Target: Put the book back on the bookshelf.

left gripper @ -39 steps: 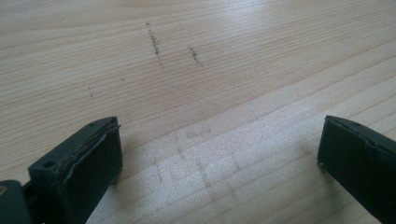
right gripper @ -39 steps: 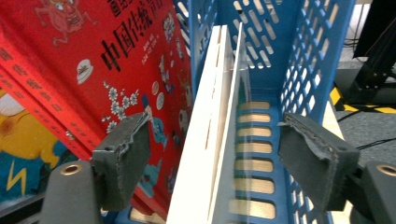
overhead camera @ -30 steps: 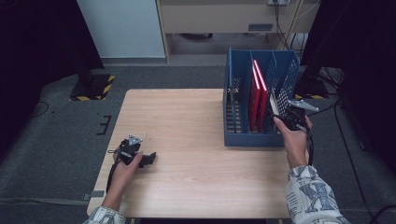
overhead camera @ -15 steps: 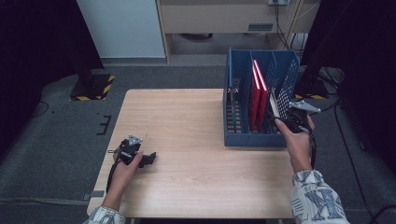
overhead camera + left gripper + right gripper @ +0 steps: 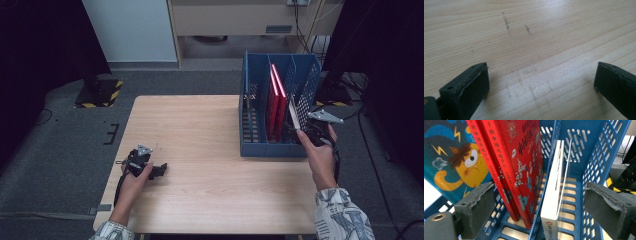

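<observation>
The right gripper [image 5: 536, 212] hangs with jaws spread, empty, just before the white book [image 5: 554, 195], which stands upright in the blue rack's [image 5: 596, 157] rightmost slot beside 2 red books [image 5: 519, 162]. It looks stiff, light, glossy: pinch the spine. The left gripper [image 5: 539, 90] rests agape on the table [image 5: 529, 32]

A light wooden table [image 5: 200, 125] stands on grey carpet [image 5: 65, 150]. Small dark scuff marks [image 5: 506, 22] dot its near left part. At its far right, two red books [image 5: 274, 100] stand upright side by side, next to a blue book with a cartoon face [image 5: 451, 157]. Beyond the far left corner, a yellow-and-black striped base [image 5: 100, 95] sits on the floor beside a white panel [image 5: 127, 30].
</observation>
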Demonstrator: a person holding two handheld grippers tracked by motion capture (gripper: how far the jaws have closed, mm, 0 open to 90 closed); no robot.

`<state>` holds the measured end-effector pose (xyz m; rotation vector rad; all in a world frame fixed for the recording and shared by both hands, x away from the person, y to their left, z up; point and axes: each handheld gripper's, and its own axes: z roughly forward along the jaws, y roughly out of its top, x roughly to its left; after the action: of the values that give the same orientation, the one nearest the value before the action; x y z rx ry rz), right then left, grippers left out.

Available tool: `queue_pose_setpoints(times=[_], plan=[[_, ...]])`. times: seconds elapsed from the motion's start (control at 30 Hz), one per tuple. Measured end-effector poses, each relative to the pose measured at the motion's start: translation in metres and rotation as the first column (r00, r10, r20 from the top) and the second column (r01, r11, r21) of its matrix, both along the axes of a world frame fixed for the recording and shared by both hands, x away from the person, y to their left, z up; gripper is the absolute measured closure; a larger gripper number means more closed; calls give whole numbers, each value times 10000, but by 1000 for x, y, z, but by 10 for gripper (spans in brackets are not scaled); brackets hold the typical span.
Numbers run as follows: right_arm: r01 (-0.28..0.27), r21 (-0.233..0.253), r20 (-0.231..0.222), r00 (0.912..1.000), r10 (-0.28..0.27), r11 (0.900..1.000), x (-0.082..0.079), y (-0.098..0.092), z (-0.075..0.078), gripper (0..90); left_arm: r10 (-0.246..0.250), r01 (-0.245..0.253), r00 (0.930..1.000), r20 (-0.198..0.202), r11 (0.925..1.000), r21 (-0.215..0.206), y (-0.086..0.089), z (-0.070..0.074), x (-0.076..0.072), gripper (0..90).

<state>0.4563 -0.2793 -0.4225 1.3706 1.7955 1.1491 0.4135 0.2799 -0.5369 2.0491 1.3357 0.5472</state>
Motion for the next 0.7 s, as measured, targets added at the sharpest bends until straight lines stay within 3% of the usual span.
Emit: queue_pose_setpoints(times=[0.7], plan=[[-783,-388,388,9961,798,9962,-30,10,13,100,9,-9,10000,3,10000,-2,0,0,0,0]])
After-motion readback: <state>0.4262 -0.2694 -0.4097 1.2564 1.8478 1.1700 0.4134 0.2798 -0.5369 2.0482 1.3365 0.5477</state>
